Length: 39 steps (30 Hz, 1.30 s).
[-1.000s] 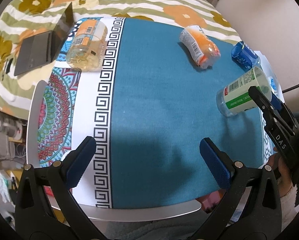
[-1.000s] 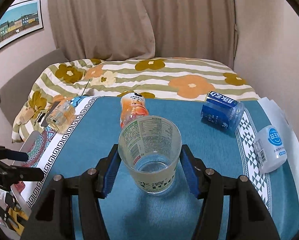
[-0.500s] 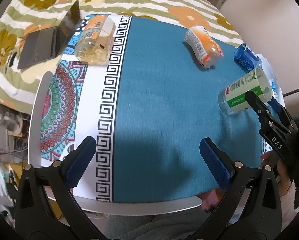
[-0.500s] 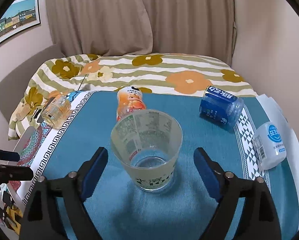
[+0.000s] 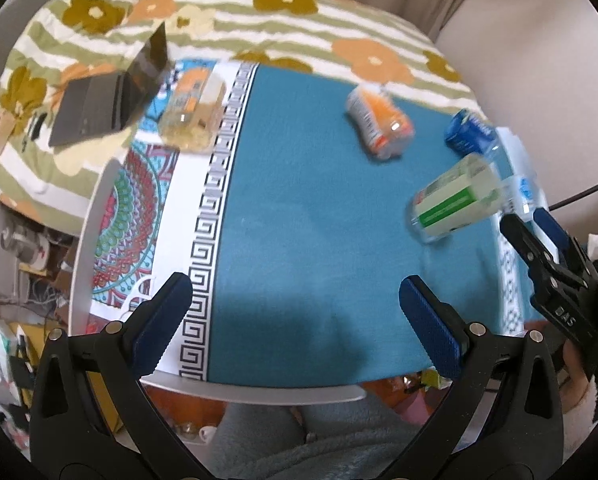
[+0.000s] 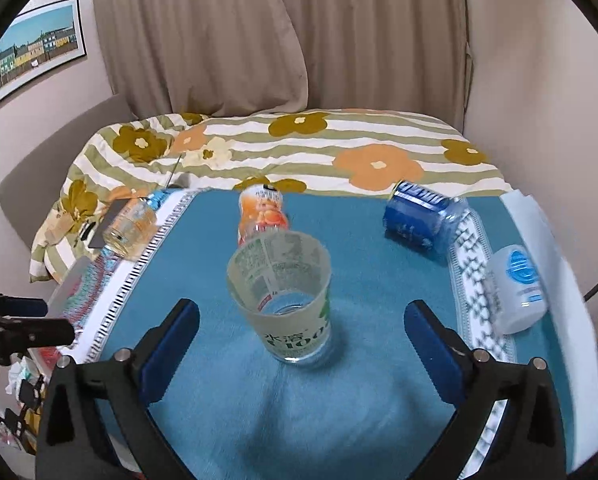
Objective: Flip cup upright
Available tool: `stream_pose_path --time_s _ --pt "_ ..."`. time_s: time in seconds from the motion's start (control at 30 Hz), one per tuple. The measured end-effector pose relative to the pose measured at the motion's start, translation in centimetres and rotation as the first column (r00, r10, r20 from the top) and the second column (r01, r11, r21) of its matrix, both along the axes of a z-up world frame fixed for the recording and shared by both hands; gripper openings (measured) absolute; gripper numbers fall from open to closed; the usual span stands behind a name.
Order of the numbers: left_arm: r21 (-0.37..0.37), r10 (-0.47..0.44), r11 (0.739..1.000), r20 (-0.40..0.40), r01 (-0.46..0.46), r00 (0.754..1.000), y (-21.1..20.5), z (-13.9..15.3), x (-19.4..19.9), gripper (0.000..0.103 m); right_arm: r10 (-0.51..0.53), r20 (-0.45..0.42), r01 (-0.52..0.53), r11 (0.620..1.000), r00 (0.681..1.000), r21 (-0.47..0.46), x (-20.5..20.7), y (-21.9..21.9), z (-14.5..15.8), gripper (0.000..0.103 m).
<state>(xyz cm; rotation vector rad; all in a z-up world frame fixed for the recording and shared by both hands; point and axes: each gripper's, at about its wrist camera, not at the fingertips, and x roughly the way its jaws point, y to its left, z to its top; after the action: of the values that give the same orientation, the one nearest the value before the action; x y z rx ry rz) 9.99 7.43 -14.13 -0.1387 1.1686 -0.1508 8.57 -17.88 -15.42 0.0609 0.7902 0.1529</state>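
Observation:
A clear plastic cup with a green and white label (image 6: 287, 300) stands upright, mouth up, on the teal tablecloth (image 6: 363, 400). My right gripper (image 6: 301, 344) is open and empty, its blue pads (image 6: 167, 352) apart on either side of the cup, a little nearer than it and not touching. The cup also shows in the left wrist view (image 5: 457, 200) at the right, with the right gripper's black fingers (image 5: 539, 256) beside it. My left gripper (image 5: 295, 326) is open and empty over the table's near edge.
Other cups lie on their sides: an orange one (image 6: 263, 212) behind the upright cup, a blue one (image 6: 419, 216) at the back right, a white one (image 6: 517, 288) at the right edge, a yellowish one (image 6: 129, 226) at the left. A flowered bedspread (image 6: 299, 148) lies beyond; a dark laptop (image 5: 111, 100) rests there.
My right gripper opened, let go of the upright cup and drew back a little. The cup stays standing. My left gripper pulled back toward the near table edge.

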Motion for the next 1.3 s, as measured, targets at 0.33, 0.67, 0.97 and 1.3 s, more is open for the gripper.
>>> stream_pose_path --time_s 0.33,0.67,0.97,1.3 --pt "0.011 -0.029 1.0 0.157 0.028 0.987 -3.2 7.8 -2.4 0.103 -0.048 -0.066 0.05 0.999 0.997 0.022 -3.6 -3.2 8.4 0.102" --pt "0.07 -0.058 0.997 0.264 0.041 0.963 -5.5 10.3 -4.5 0.103 -0.119 -0.086 0.116 0.992 0.989 -0.04 -5.7 -4.8 11.0 0.102" --pt "0.06 -0.064 0.997 0.302 0.048 0.951 -6.0 10.4 -5.7 0.103 -0.154 -0.111 0.148 0.987 0.982 -0.058 -6.8 -5.3 10.1 0.102" --pt "0.066 -0.074 0.996 0.311 0.056 0.947 -6.5 10.5 -5.5 0.103 -0.162 -0.093 0.157 0.986 0.982 -0.054 -6.8 -5.4 10.4 0.102"
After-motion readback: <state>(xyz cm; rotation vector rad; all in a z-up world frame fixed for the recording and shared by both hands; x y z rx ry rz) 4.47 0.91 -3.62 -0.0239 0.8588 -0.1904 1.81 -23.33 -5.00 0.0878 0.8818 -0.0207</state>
